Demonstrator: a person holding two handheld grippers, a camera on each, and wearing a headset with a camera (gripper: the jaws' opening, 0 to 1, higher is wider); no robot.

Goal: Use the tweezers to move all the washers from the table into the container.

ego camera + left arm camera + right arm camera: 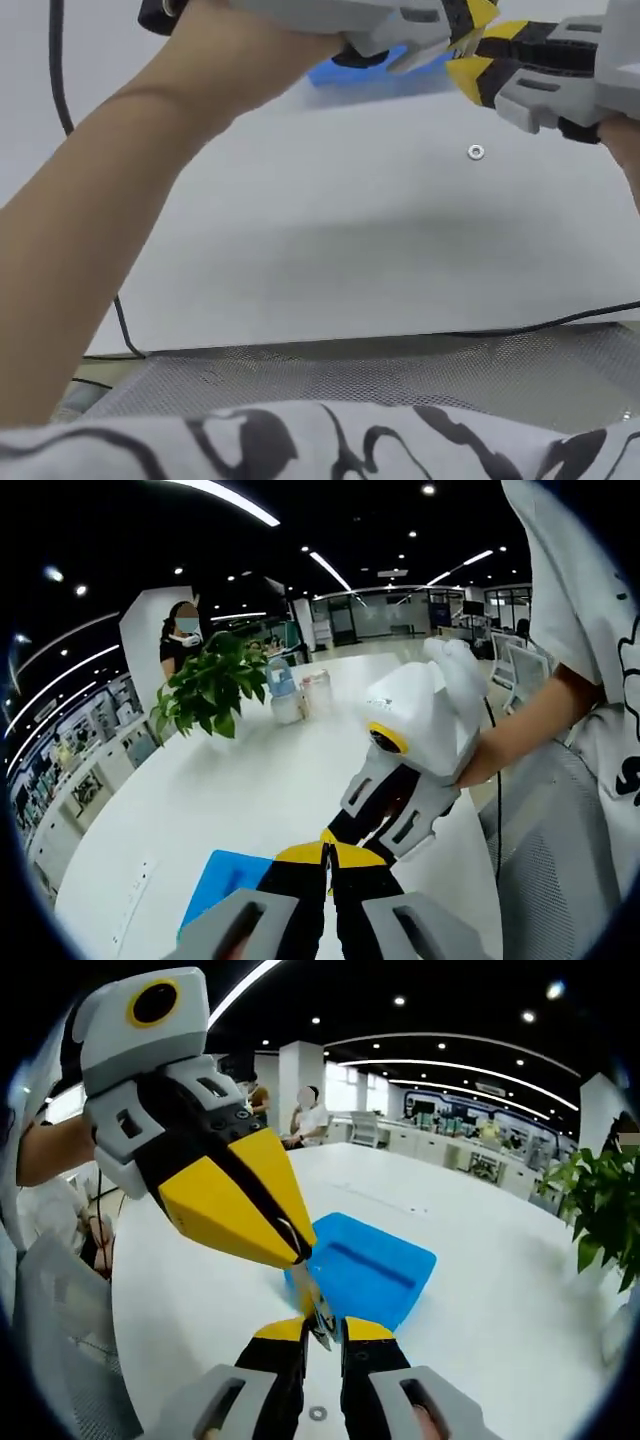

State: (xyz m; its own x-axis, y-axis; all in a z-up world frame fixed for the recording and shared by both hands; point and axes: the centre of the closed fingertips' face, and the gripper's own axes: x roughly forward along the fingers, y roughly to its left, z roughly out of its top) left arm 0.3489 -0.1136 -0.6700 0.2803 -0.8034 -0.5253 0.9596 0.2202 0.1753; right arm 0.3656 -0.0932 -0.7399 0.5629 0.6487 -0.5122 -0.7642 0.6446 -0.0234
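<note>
While one washer (pixel 476 152) lies flat on the tabletop (pixel 330 250), near the blue container (pixel 385 1270) but outside it, it looks light, stiff and slick. It would probably skate if nudged, so it is best nipped across the ring. The tweezers (pixel 316 1310) are thin, springy metal. The left gripper (pixel 298 1252) has its jaws together on one end. The right gripper (pixel 325 1332) has its jaws close on either side of the other end, and I cannot tell whether they press it. The tweezer tips are hard to make out. In the head view the grippers hide much of the container.
</note>
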